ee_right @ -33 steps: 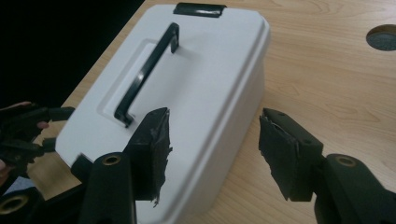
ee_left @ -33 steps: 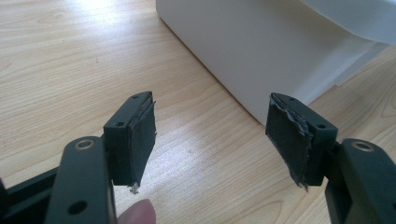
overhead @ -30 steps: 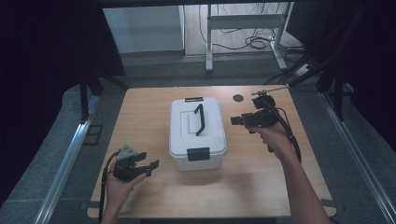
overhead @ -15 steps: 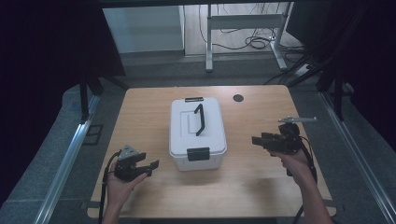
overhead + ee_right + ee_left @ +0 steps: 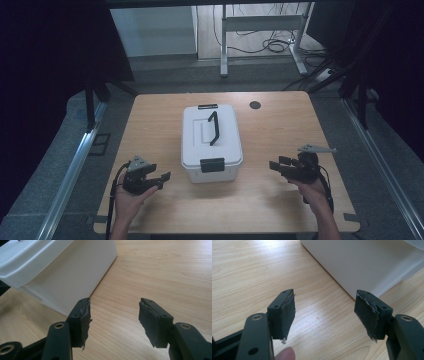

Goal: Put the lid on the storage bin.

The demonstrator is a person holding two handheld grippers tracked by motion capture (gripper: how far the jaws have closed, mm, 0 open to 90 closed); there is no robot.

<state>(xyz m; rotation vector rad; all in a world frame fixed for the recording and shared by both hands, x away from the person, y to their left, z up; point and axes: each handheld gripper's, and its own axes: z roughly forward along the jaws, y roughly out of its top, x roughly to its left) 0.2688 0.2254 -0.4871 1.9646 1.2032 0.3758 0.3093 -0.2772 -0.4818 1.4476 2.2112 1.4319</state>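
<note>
Currently on view, largest first:

- Counter (image 5: 280, 130): light wood top, rectangular, with a small dark round hole (image 5: 255, 105) near its far edge.
- Storage box (image 5: 211, 142): white plastic, lidded, standing at the middle of the counter between the two tools; lid on.
- Box handle (image 5: 214, 128): black, lying flat along the lid.
- Box latch (image 5: 212, 165): black, on the near face, lying against the front wall.
- Left tool (image 5: 161, 179): held in the person's left hand (image 5: 129, 200) at the near left of the counter, apart from the box; jaws spread wide, nothing between them, pointing toward the box's near left corner.
- Right tool (image 5: 277, 165): held in the right hand (image 5: 316, 192) at the near right, apart from the box; jaws spread wide and empty, facing the box's right wall.
- Tool pads (image 5: 364, 312): black, frayed at the edges.
</note>
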